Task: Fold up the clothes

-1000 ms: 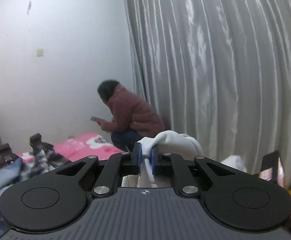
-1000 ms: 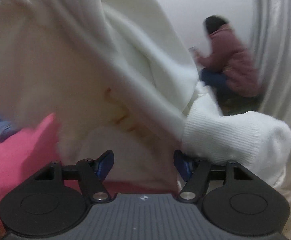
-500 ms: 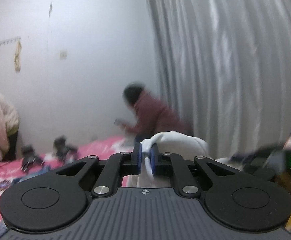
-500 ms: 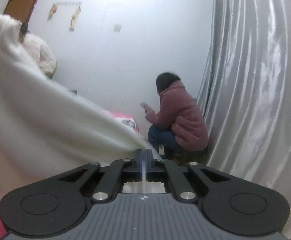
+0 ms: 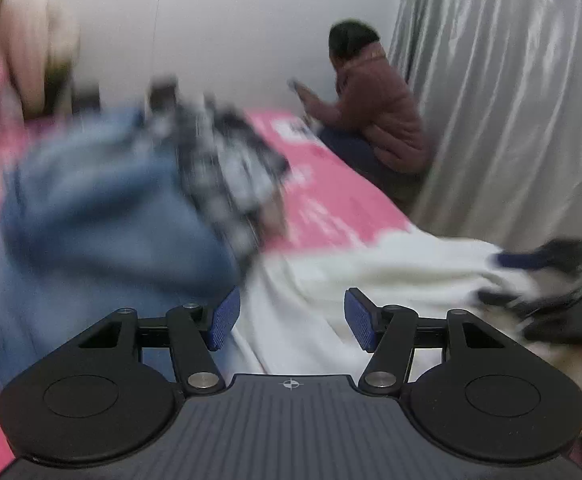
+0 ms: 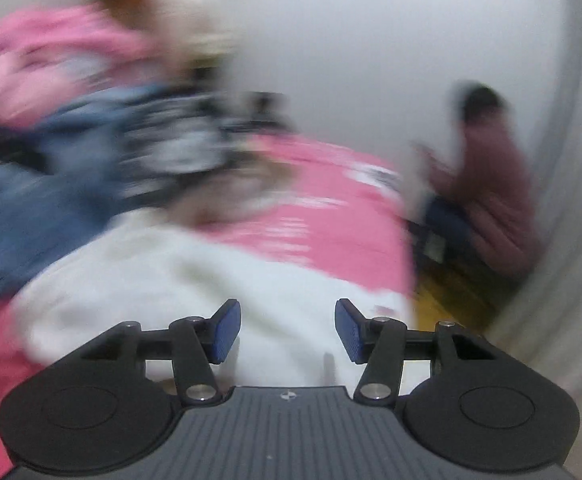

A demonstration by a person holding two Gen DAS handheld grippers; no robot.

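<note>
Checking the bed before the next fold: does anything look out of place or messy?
Yes. A blue garment and a black-and-white checked one lie bunched in a heap on the pink bed, beside the white garment. Both views are blurred.

White garment (image 5: pixel 371 272), pink bedsheet (image 5: pixel 331 204), blue denim clothing (image 5: pixel 103 216), black-and-white patterned garment (image 5: pixel 231 160), silver-grey curtain (image 5: pixel 511 100)

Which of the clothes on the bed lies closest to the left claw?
The white garment, spread just beyond the opening left claw. The blue denim and the black-and-white checked piece lie farther back.
</note>
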